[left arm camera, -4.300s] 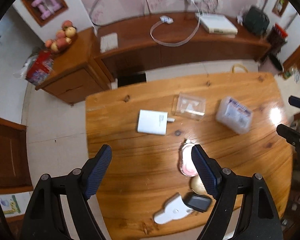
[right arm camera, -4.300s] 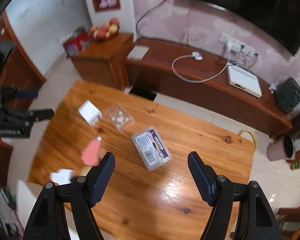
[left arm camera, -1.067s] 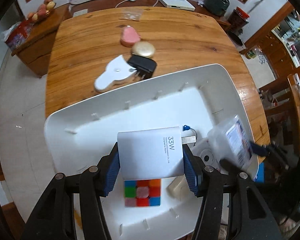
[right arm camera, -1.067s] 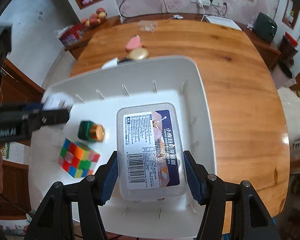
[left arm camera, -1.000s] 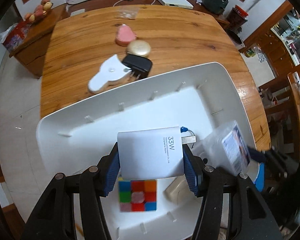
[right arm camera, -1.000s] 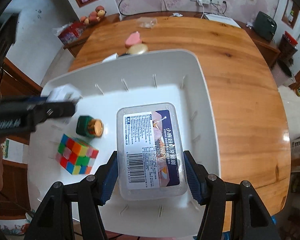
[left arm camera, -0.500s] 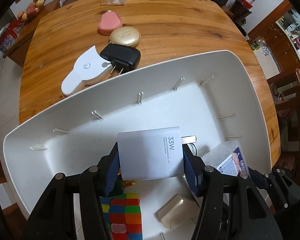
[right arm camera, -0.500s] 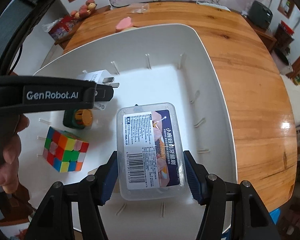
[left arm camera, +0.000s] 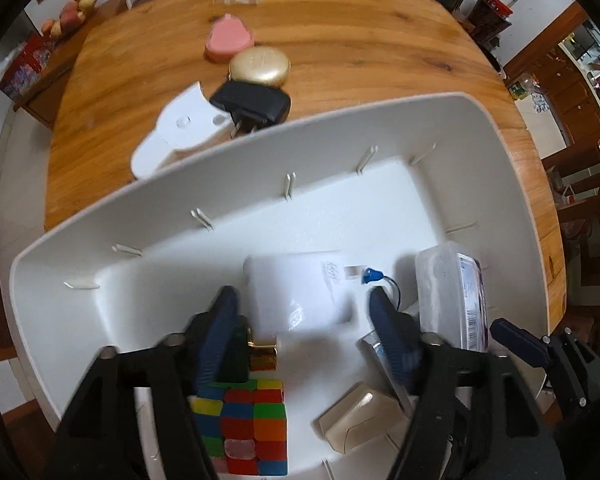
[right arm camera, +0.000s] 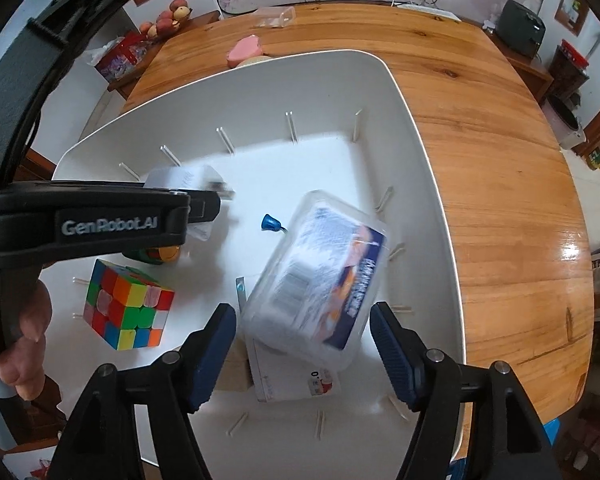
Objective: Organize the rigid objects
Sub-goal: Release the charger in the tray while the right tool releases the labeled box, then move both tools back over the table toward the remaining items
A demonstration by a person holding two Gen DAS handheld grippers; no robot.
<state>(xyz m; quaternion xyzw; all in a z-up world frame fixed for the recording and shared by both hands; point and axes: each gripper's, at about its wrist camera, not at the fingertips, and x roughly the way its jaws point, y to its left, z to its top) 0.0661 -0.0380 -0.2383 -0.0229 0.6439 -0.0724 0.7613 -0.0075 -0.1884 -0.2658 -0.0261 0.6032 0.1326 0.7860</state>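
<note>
The left gripper (left arm camera: pixel 304 326) points steeply down into the white bin (left arm camera: pixel 340 128), its jaws opening, with the white charger (left arm camera: pixel 296 292) lying loose between them and clear of both pads; small grey print on its top is too blurred to read. The right gripper (right arm camera: pixel 302 346) is likewise opening, and the clear plastic box (right arm camera: pixel 320 276) sits tilted between its pads, free of them, its blue-and-white label smeared by motion. Around them on the bin floor are a colour cube (right arm camera: pixel 126 304), a blue-capped piece on a cord (right arm camera: pixel 271 223) and a beige block (left arm camera: pixel 358 418). From the right wrist, the left tool's arm reads "GenRobot.AI". The bin stands on a wooden table (right arm camera: pixel 500 160), where a pink case (left arm camera: pixel 230 38), gold compact (left arm camera: pixel 259 65), black plug adapter (left arm camera: pixel 252 102) and white flat piece (left arm camera: pixel 178 132) remain.
</note>
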